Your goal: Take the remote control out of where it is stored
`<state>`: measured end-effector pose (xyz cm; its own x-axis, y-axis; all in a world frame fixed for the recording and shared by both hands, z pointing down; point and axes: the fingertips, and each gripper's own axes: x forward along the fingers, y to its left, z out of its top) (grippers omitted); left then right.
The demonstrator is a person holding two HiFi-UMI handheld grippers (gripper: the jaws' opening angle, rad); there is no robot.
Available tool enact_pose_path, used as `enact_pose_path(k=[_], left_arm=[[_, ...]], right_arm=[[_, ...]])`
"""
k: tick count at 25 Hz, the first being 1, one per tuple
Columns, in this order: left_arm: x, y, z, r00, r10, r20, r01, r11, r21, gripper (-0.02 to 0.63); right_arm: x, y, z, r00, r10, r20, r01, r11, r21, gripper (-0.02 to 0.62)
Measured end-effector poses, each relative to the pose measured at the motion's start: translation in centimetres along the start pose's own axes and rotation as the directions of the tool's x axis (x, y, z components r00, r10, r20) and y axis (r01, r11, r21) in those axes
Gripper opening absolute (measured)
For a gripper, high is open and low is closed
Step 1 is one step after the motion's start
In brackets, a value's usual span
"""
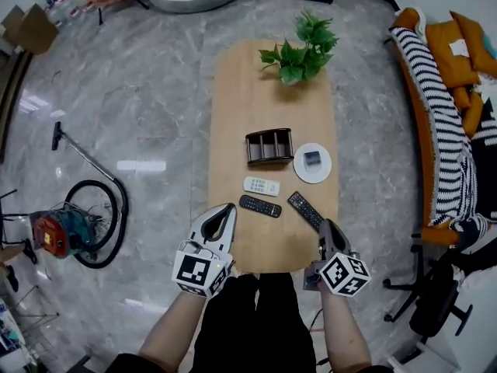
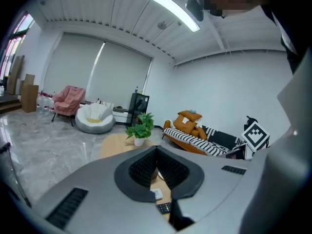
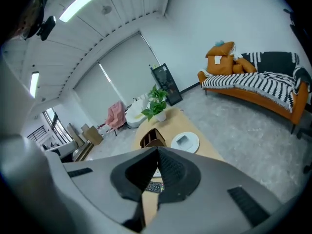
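Jaws of the left gripper (image 2: 157, 151) are seen pressed together in the left gripper view, with nothing caught between the ribbed pads. The right gripper (image 3: 157, 153) is likewise closed tight and empty in the right gripper view. In the head view both tools are held over the near end of the wooden table (image 1: 252, 92), the left gripper (image 1: 230, 209) at the left and the right gripper (image 1: 328, 225) at the right, each carried at the end of a bare forearm.

Three remotes are laid flat on the tabletop between and just beyond the grippers. A white remote (image 1: 261, 186) is placed just in front of the dark wooden holder (image 1: 269, 146), outside its compartments. A black remote (image 1: 259, 206) is set just nearer than the white one and roughly parallel to it. A second black remote (image 1: 304, 210) is turned at an angle to the right, its near end close to the right gripper's tip; contact cannot be judged.

Beside the holder, to its right, a round white plate (image 1: 301, 168) is seen bearing a small grey object (image 1: 312, 159). At the far end of the table a potted plant (image 1: 300, 49) is stood. Beyond the table, a vacuum cleaner (image 1: 58, 231) is left on the marble floor at the left, and a sofa (image 1: 435, 107) with a striped cover and orange cushions is ranged along the right.
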<state>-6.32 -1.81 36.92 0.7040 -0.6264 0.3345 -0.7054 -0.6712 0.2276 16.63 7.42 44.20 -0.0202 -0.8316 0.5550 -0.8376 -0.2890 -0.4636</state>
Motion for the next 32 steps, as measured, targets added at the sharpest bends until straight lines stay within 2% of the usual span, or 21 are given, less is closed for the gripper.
enact_pose_path(k=[4, 9, 14, 17, 23, 27, 32], left_arm=[[-4.0, 1.1, 4.5, 0.997, 0.033, 0.069, -0.036, 0.998, 0.045, 0.006], [-8.8, 2.0, 8.9, 0.985, 0.069, 0.16, -0.075, 0.997, 0.03, 0.006], [-13.8, 1.4, 12.5, 0.969, 0.089, 0.229, -0.096, 0.995, 0.022, 0.006], [-16.1, 0.8, 14.3, 0.965, 0.099, 0.244, -0.112, 0.993, 0.042, 0.006], [-19.3, 0.0, 16.1, 0.957, 0.108, 0.271, -0.128, 0.99, 0.059, 0.006], [-19.6, -1.0, 17.0, 0.954, 0.116, 0.277, -0.14, 0.988, 0.069, 0.006], [-19.0, -3.5, 16.4, 0.952, 0.114, 0.285, -0.134, 0.989, 0.054, 0.006]], right_arm=[[-2.6, 3.0, 2.8, 0.998, 0.04, 0.044, -0.037, 0.996, -0.077, 0.008], [-5.6, 7.7, 6.9, 0.987, 0.104, 0.126, -0.084, 0.984, -0.158, 0.008], [-10.3, 13.1, 10.2, 0.964, 0.185, 0.189, -0.125, 0.949, -0.29, 0.008], [-13.0, 14.9, 11.9, 0.95, 0.218, 0.222, -0.138, 0.935, -0.328, 0.008], [-16.6, 16.3, 13.8, 0.934, 0.245, 0.258, -0.14, 0.92, -0.365, 0.008], [-17.6, 16.2, 14.5, 0.926, 0.254, 0.28, -0.154, 0.93, -0.333, 0.008], [-19.0, 15.7, 14.6, 0.919, 0.287, 0.271, -0.174, 0.91, -0.375, 0.008]])
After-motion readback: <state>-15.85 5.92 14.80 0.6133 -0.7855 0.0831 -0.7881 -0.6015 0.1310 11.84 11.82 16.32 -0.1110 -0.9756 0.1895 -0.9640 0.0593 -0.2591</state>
